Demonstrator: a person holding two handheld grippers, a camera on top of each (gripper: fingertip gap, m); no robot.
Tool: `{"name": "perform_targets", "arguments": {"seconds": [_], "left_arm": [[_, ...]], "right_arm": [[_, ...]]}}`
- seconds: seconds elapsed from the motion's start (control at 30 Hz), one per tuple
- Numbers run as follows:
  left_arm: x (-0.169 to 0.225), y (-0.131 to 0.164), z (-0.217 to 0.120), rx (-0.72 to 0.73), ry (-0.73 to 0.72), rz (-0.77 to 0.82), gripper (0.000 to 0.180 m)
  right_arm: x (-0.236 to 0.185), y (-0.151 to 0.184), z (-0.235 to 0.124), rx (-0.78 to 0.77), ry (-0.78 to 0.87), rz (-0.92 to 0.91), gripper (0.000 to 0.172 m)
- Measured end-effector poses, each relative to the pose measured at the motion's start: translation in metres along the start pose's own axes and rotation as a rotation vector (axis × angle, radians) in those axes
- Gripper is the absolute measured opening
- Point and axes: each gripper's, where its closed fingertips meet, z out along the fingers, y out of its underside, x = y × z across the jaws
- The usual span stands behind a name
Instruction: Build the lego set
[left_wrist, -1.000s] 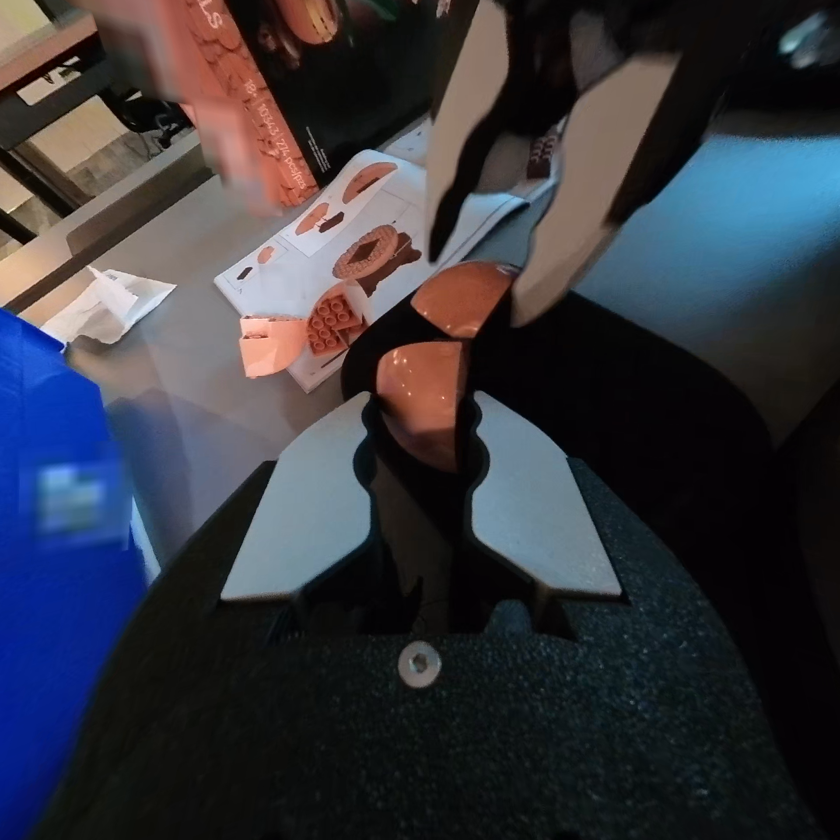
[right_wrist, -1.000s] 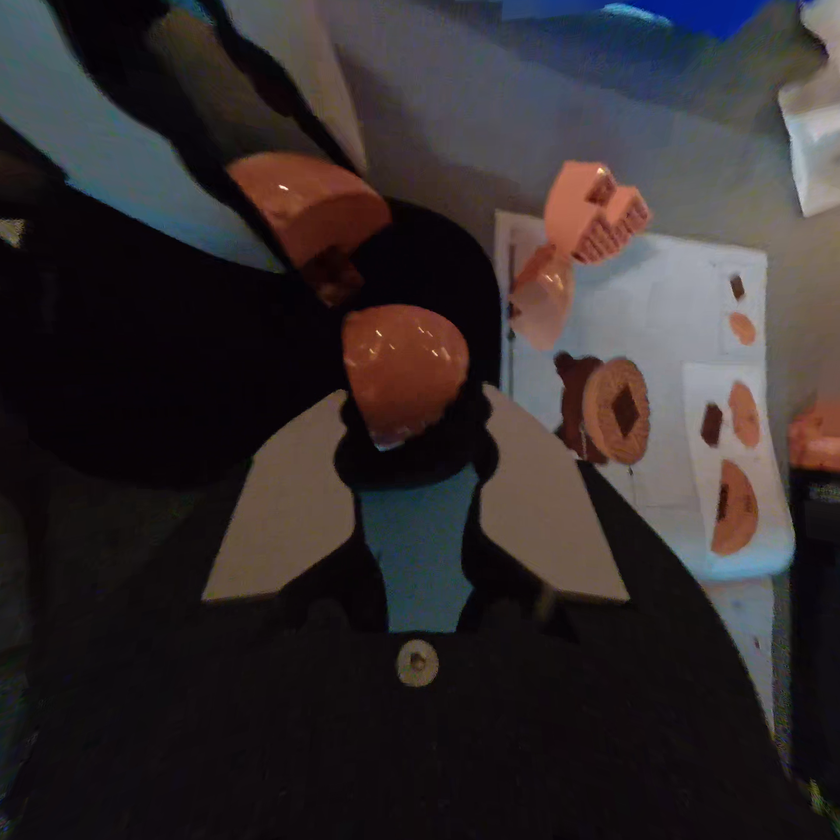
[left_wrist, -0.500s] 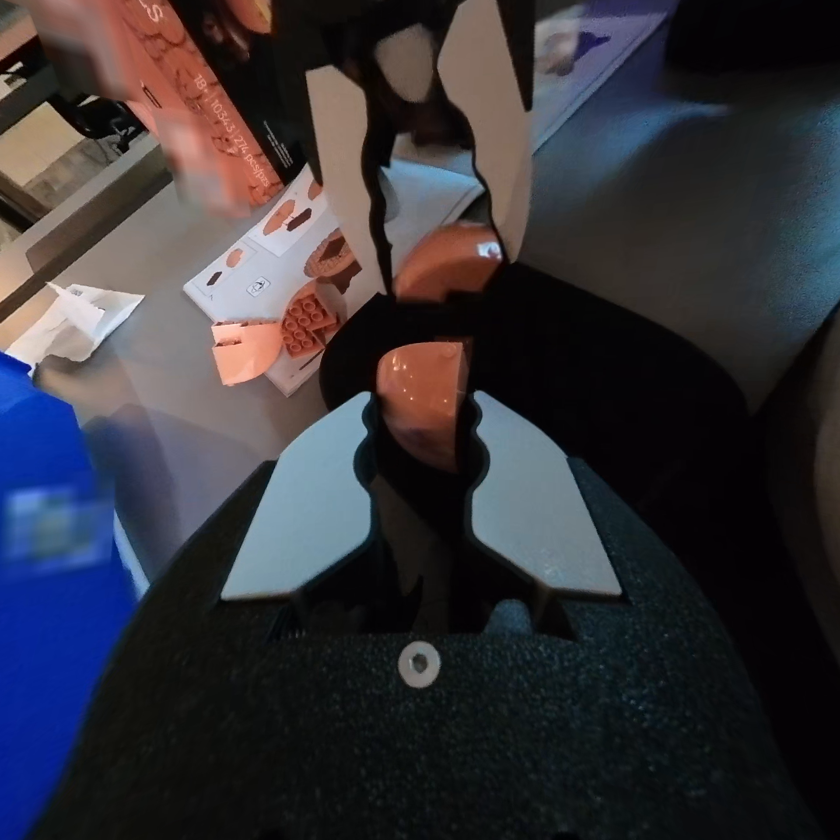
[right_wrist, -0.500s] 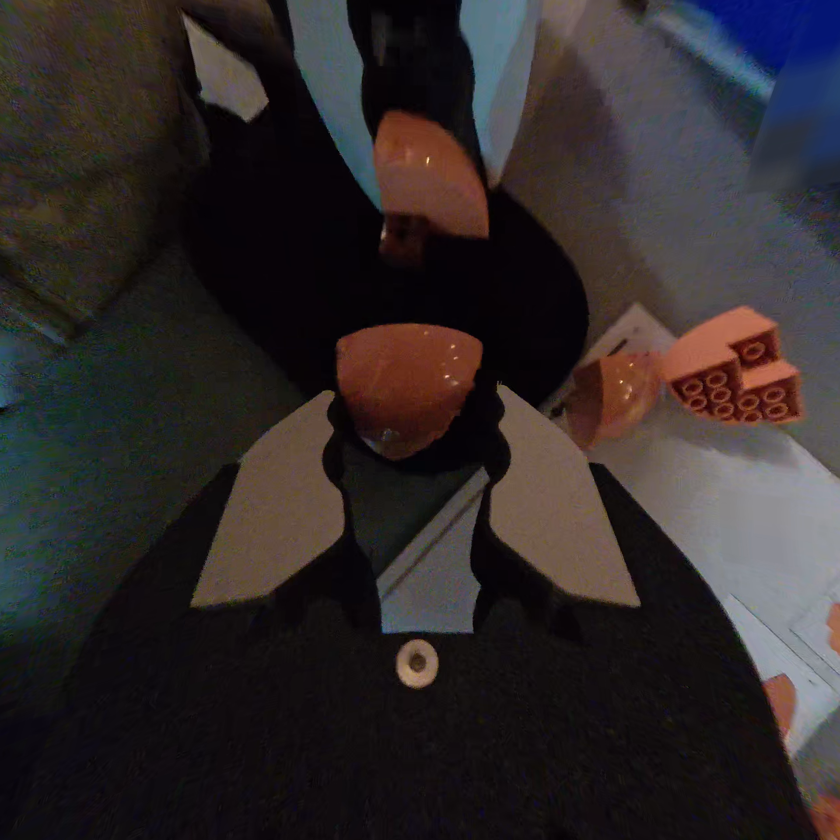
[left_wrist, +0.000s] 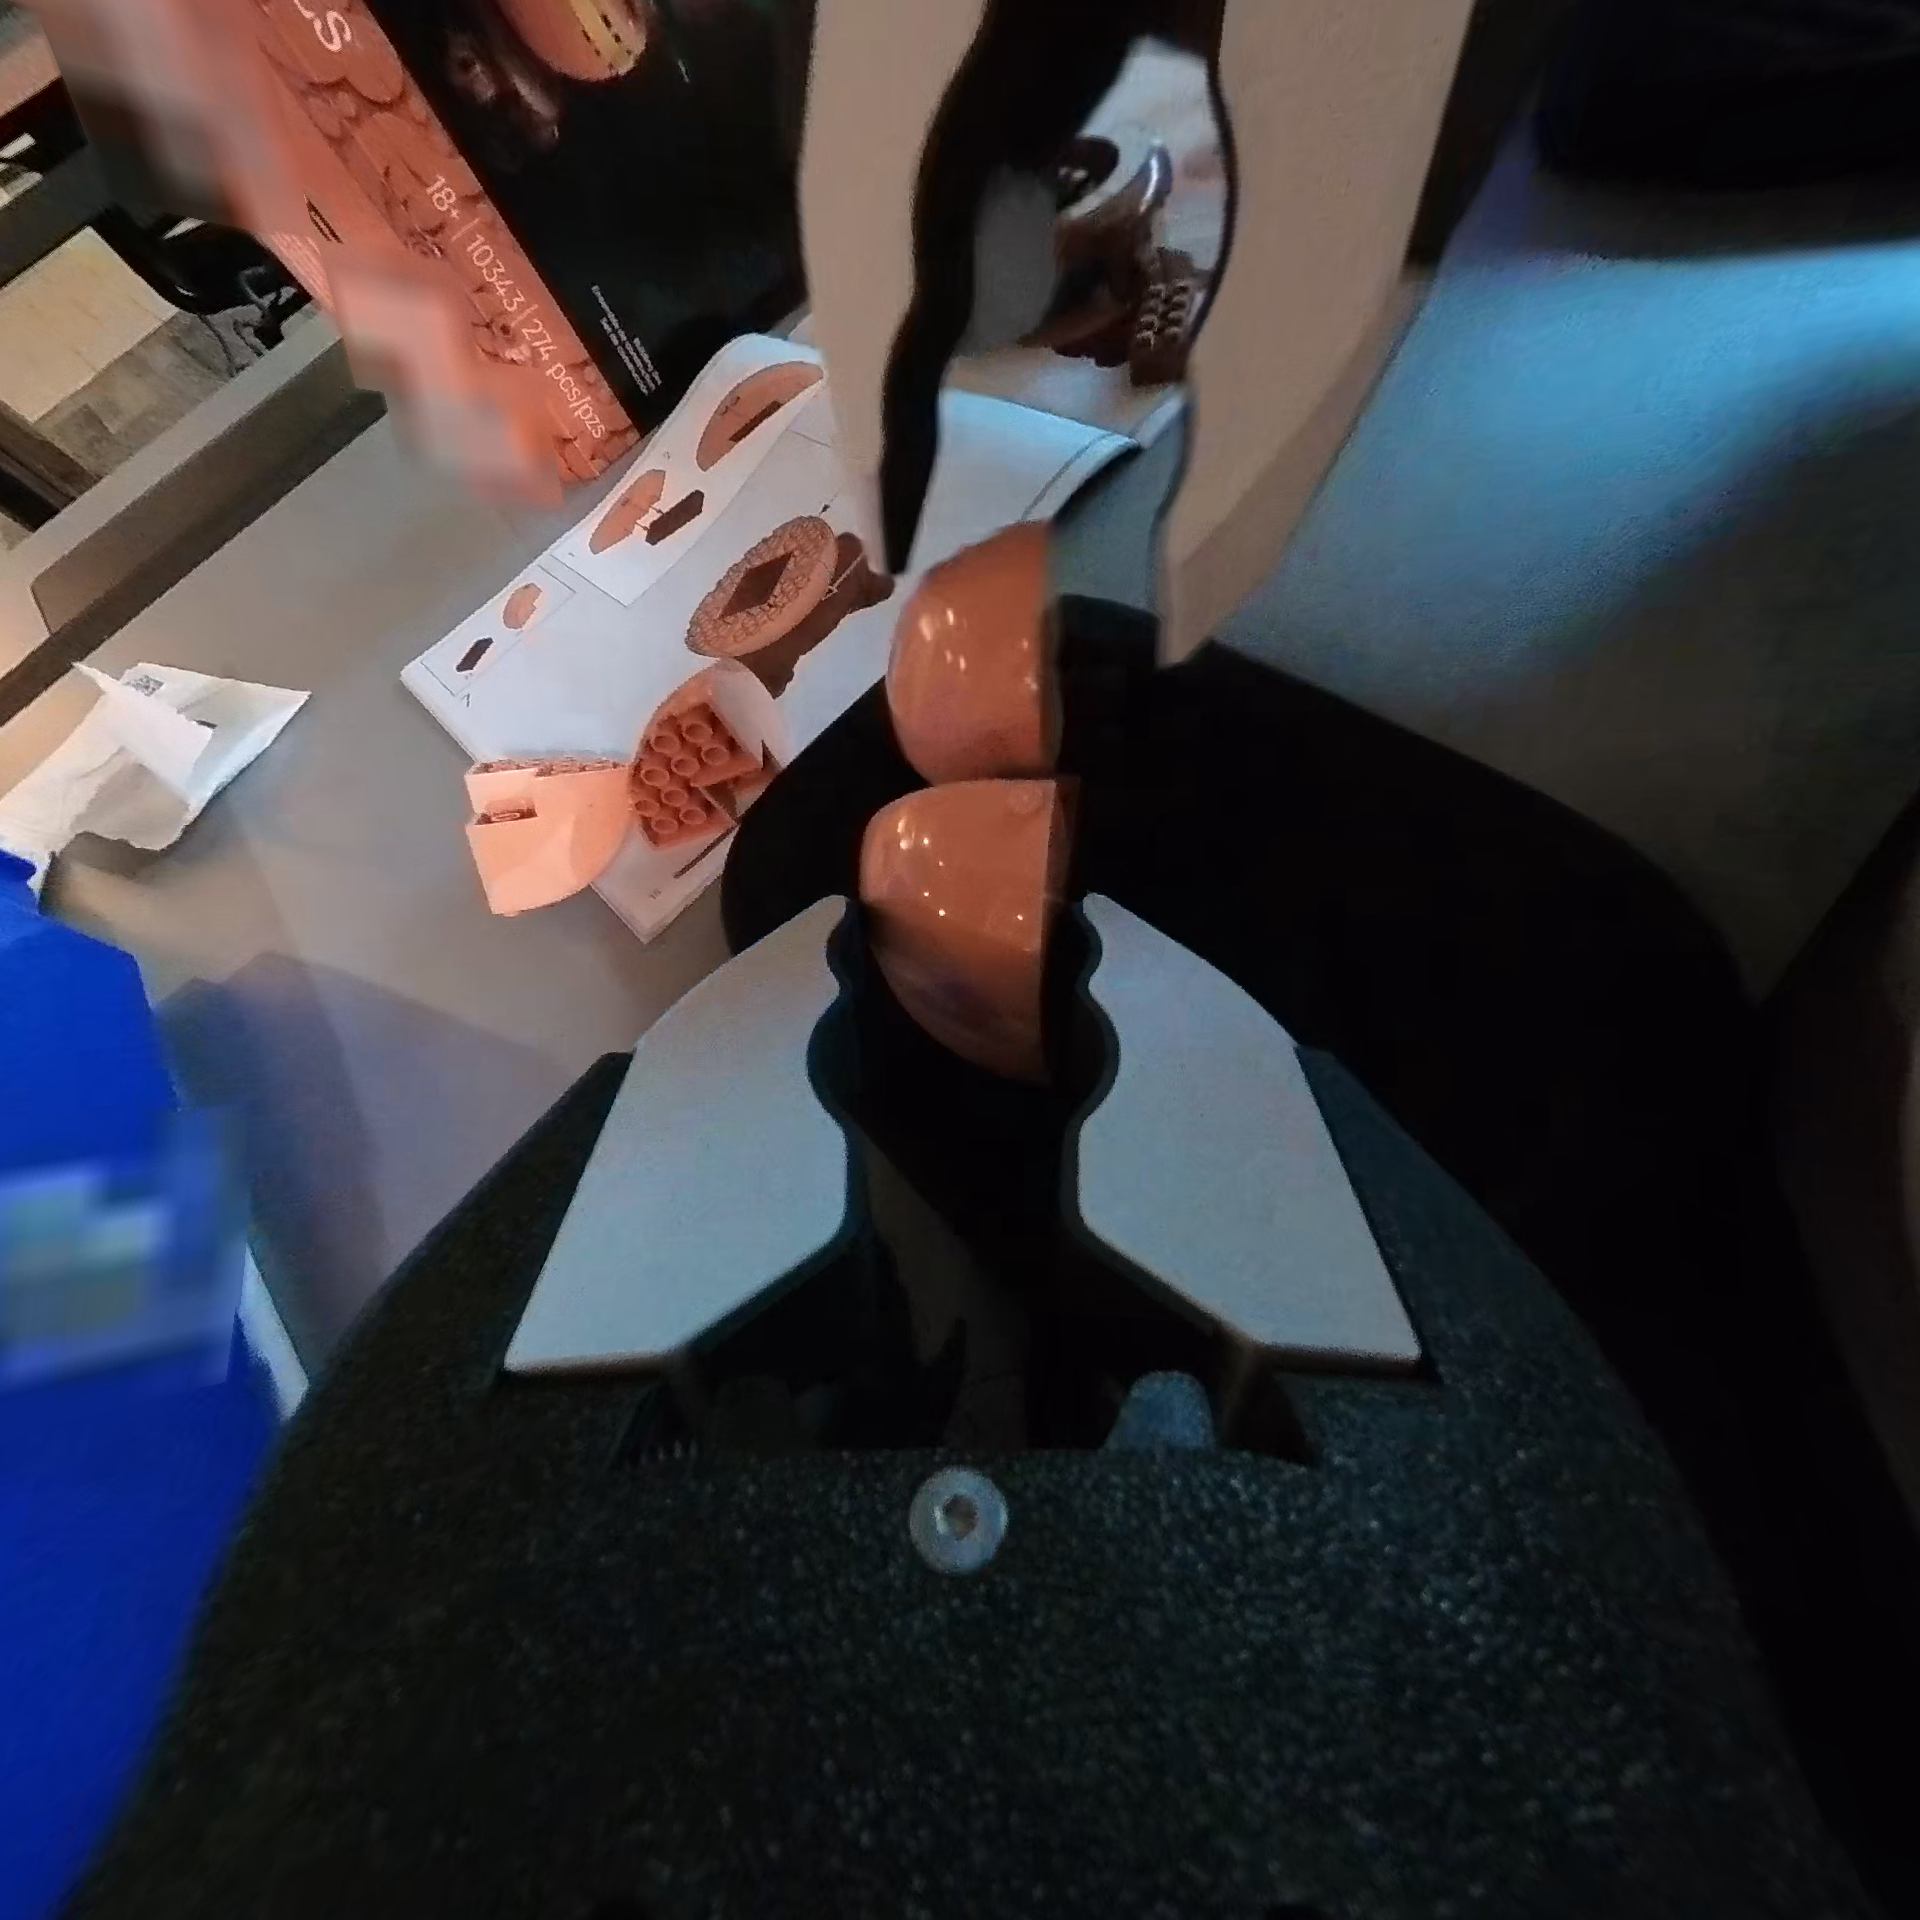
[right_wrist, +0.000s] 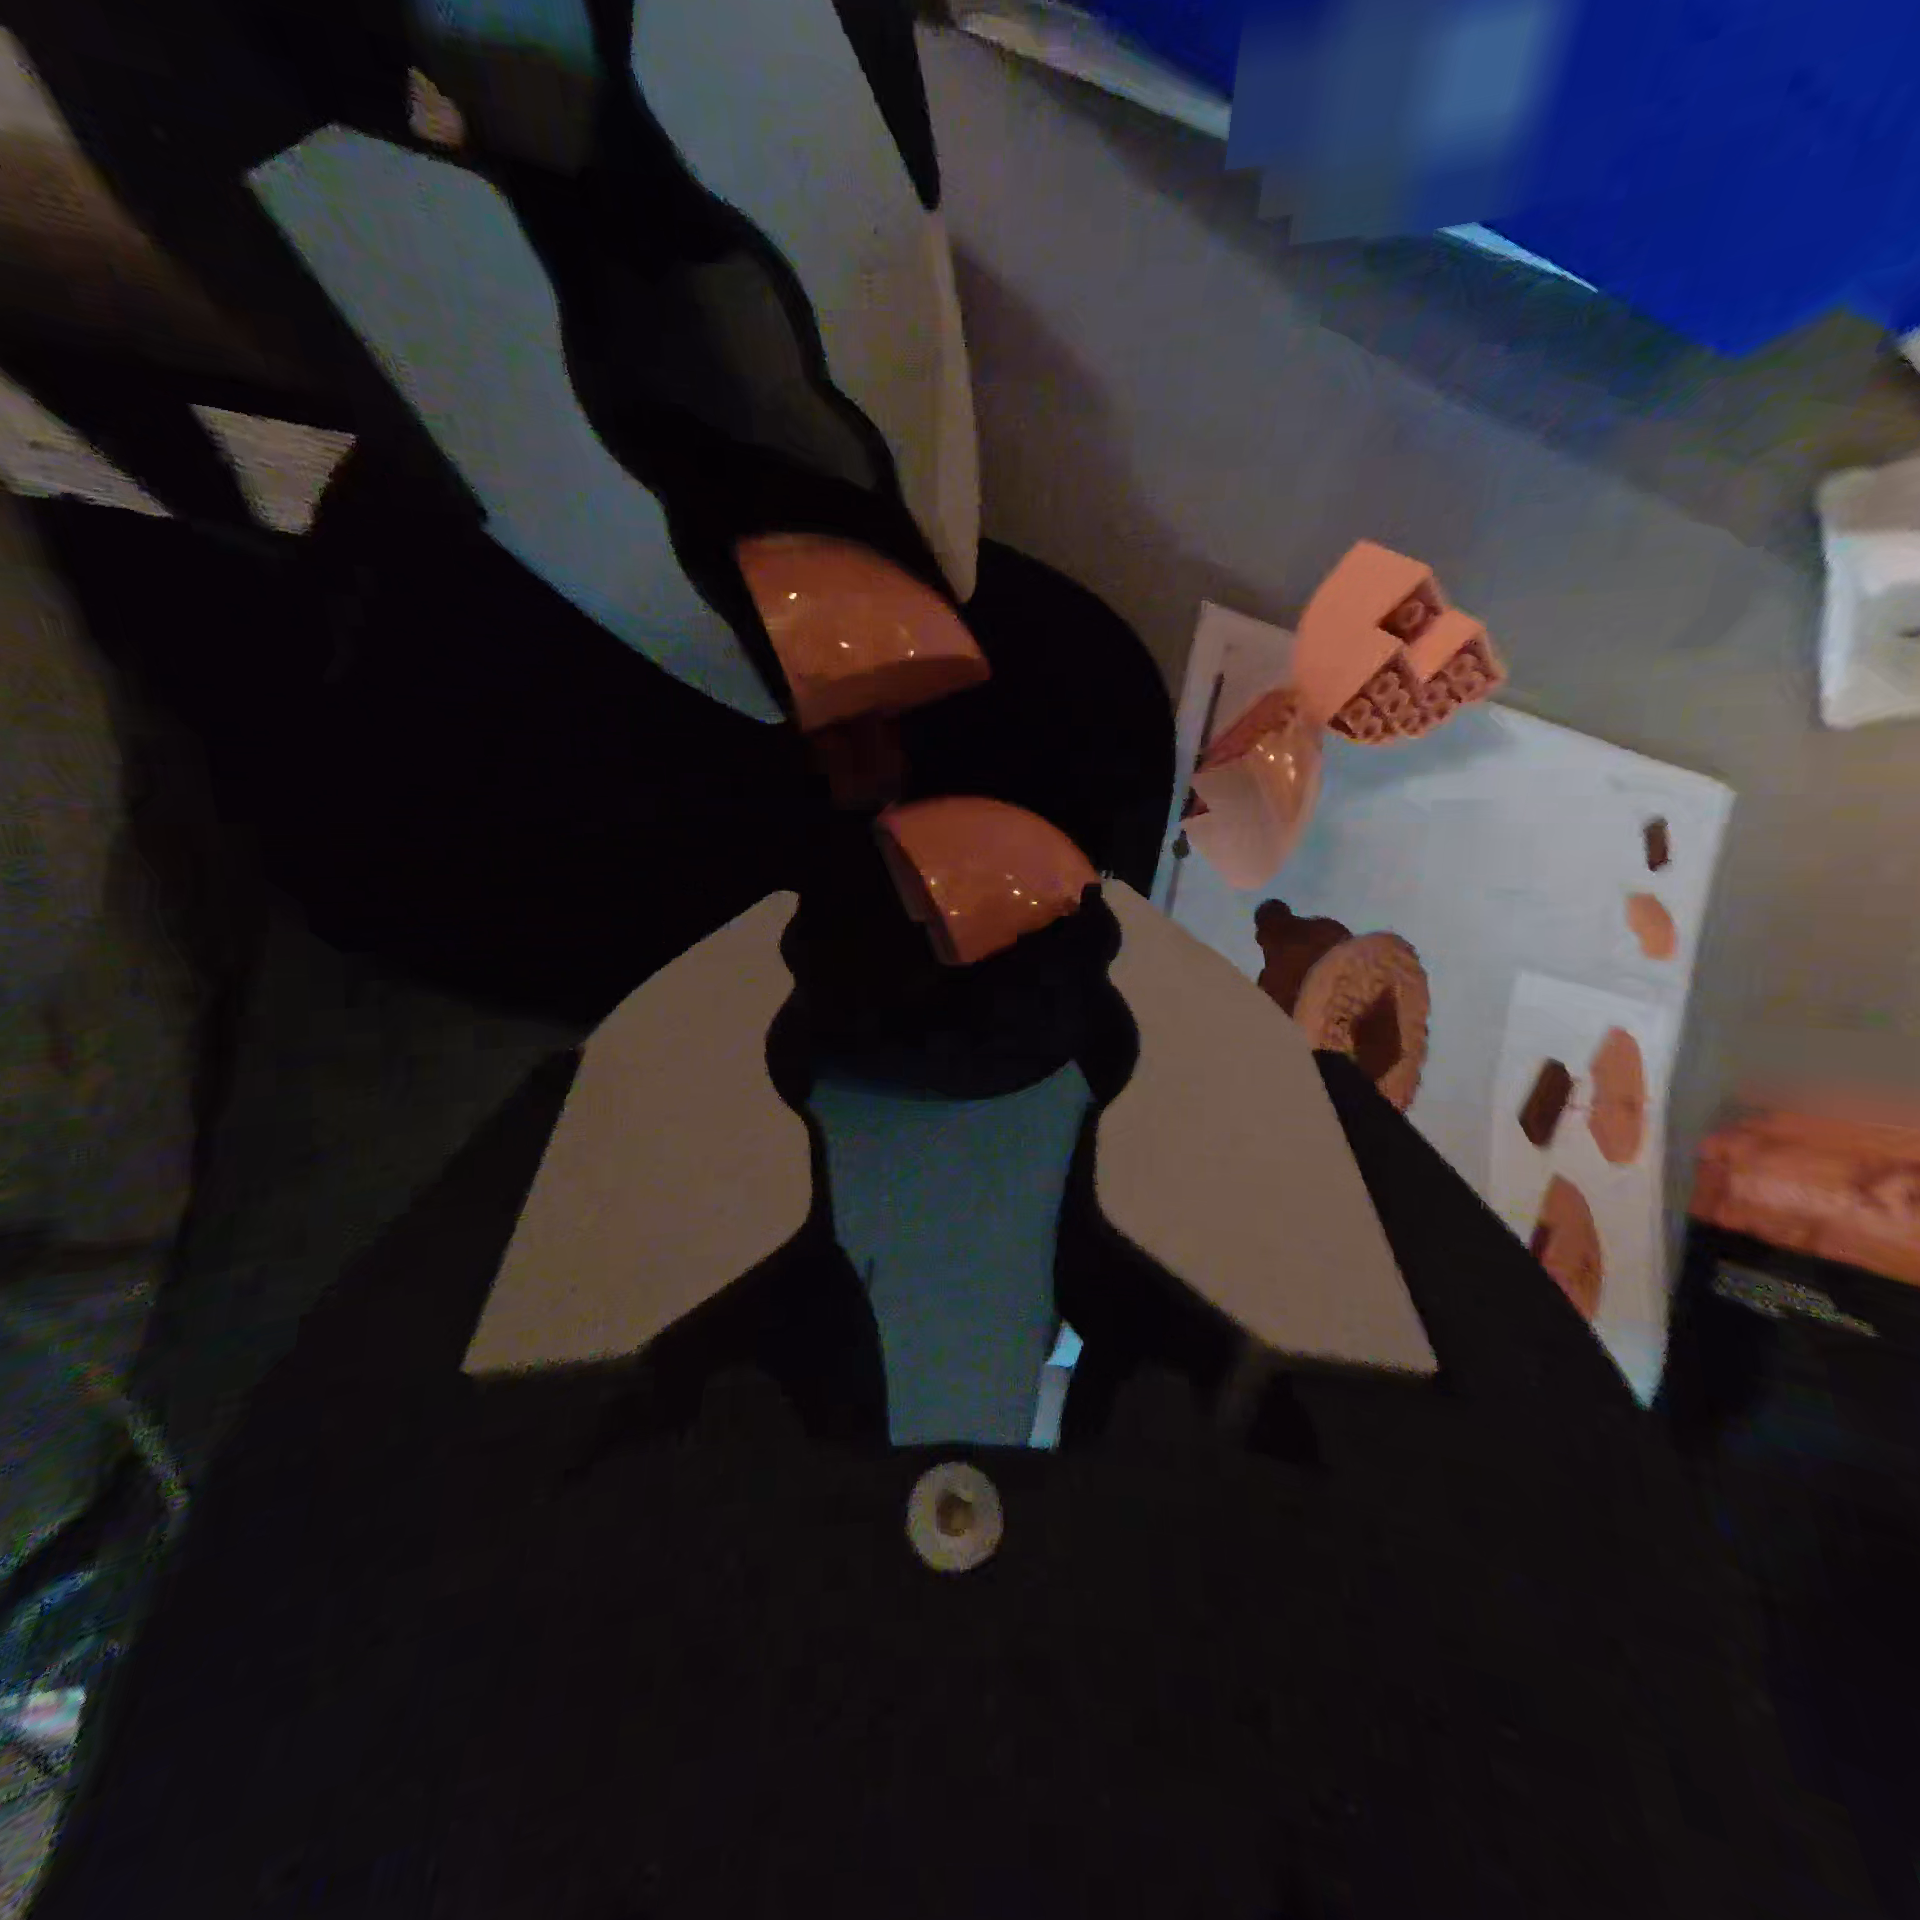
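Observation:
My left gripper is shut on a glossy tan rounded brick, held in the air above a black round surface. My right gripper is shut on a second tan rounded brick, which has a dark part on its flat side. In the left wrist view the right gripper comes down from above, and its brick touches the top of mine. In the right wrist view the left gripper holds its brick with a dark brown block under it, close to my brick.
An open instruction booklet lies on the grey table with two loose tan bricks on it. A set box stands behind. Crumpled white paper and a blue object are at the left. Brown bricks lie farther back. Tip to tip, the grippers are about 5 cm apart.
The right gripper swung round and brought its brick against the left gripper's brick; half a second ago they were apart. Its fingers spread briefly, then narrowed again. The left grasp is unchanged.

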Motion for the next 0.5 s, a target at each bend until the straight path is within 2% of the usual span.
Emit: {"name": "perform_targets", "arguments": {"seconds": [0.07,0.13,0.27,0.4,0.5], "left_arm": [[0.000,0.001,0.001,-0.007,0.006,0.007,0.037],[0.001,0.000,0.002,-0.005,0.014,0.010,0.037],[0.000,-0.003,0.003,0.004,0.011,0.011,0.037],[-0.002,-0.007,-0.001,0.031,-0.002,0.006,0.037],[-0.004,-0.009,0.001,0.046,-0.001,-0.011,0.036]], "right_arm": [[0.001,-0.002,0.003,-0.062,0.106,-0.021,0.044],[-0.003,-0.006,0.007,-0.100,0.141,-0.083,0.044],[0.016,0.006,0.009,-0.180,0.279,-0.254,0.031],[0.023,0.025,0.006,-0.107,0.189,-0.104,0.029],[0.024,0.027,0.008,-0.017,0.133,-0.047,0.028]]}}
